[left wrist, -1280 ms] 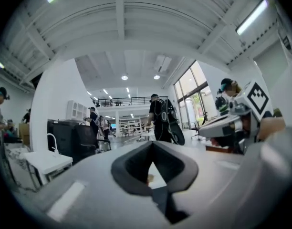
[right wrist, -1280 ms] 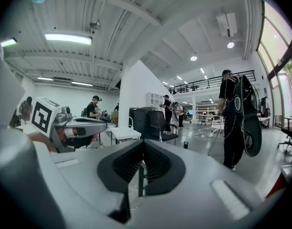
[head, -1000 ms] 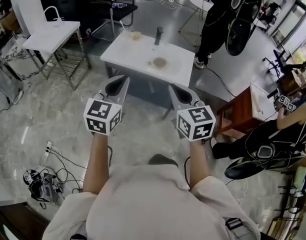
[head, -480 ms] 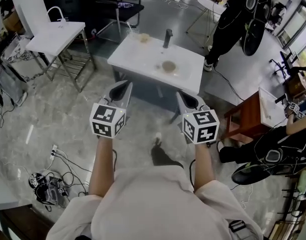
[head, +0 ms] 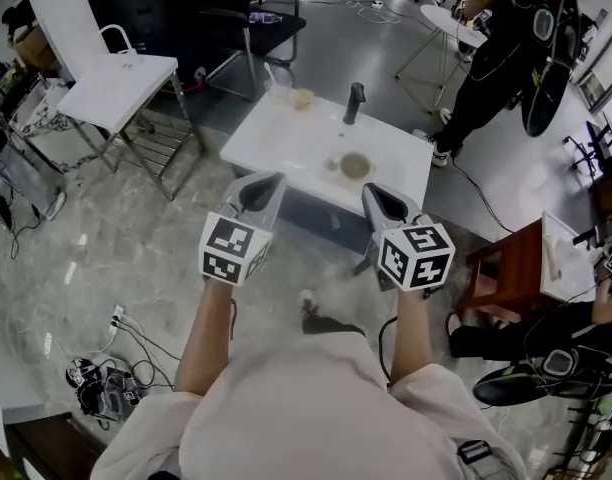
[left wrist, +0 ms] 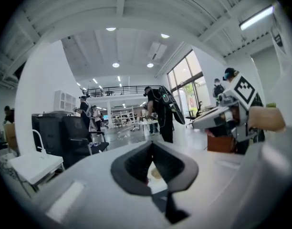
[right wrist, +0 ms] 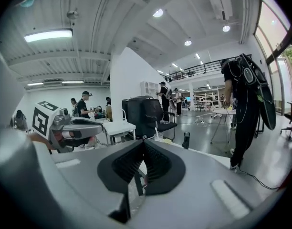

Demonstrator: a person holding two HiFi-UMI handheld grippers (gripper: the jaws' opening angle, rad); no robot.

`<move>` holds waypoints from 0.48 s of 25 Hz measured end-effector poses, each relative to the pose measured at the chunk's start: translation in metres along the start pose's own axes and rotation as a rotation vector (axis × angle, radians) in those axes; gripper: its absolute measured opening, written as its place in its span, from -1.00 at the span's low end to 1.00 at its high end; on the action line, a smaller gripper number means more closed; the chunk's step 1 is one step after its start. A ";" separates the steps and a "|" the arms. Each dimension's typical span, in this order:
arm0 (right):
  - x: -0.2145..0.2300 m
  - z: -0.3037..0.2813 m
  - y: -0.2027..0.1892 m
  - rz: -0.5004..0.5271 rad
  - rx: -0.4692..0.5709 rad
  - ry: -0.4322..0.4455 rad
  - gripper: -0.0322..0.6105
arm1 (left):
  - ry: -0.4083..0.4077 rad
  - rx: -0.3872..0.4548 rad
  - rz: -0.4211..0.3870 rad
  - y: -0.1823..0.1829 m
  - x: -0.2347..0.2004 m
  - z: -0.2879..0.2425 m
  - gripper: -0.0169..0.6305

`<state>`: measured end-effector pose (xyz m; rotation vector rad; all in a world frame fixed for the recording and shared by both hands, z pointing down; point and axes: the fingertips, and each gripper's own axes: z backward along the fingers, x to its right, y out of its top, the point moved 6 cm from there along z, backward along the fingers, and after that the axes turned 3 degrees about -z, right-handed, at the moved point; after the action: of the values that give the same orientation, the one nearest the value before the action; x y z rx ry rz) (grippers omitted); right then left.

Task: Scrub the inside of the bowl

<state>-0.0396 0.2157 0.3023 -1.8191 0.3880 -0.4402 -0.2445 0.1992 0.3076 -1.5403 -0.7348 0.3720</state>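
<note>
Fingers (left wrist: 135,165) of the left gripper (left wrist: 152,146) are pressed together, with nothing between them. In the head view this gripper is held in the air over the floor, short of the near edge of the white table (head: 286,140).

Items on the table, left to right:
- A small tan item (head: 303,98) sits near the far edge. It cannot be told whether it is a sponge or a second dish.
- A dark upright bottle (head: 355,101) stands just beside it, to the right.
- The bowl (head: 355,165), round and brownish inside, sits nearer the front, right of centre. It is well apart from both grippers and nothing touches it.

Fingers (right wrist: 158,168) of the right gripper (right wrist: 143,143) are likewise closed against each other and carry nothing. This gripper is also short of the table edge, level with the left one.

Task status, as judged from these views:
- Done: nothing. No scrubbing tool is held and the bowl is untouched.
- Current step: approach to the table.
- Remaining: reach the table, take up a scrubbing tool (possibly the tan item), steady the bowl with the other gripper, then work the tool around the inside of the bowl.
</note>
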 end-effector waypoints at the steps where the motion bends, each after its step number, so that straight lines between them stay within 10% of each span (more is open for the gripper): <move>1: 0.010 -0.012 0.005 -0.005 -0.004 0.001 -0.88 | 0.001 -0.004 -0.001 0.003 -0.007 -0.011 -0.94; 12: 0.082 -0.106 0.032 0.015 -0.027 0.079 -0.88 | 0.021 -0.090 0.011 -0.008 -0.066 -0.118 -0.94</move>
<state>-0.0203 0.0793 0.3083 -1.8283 0.4634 -0.4993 -0.2206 0.0664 0.3170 -1.6311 -0.7354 0.3340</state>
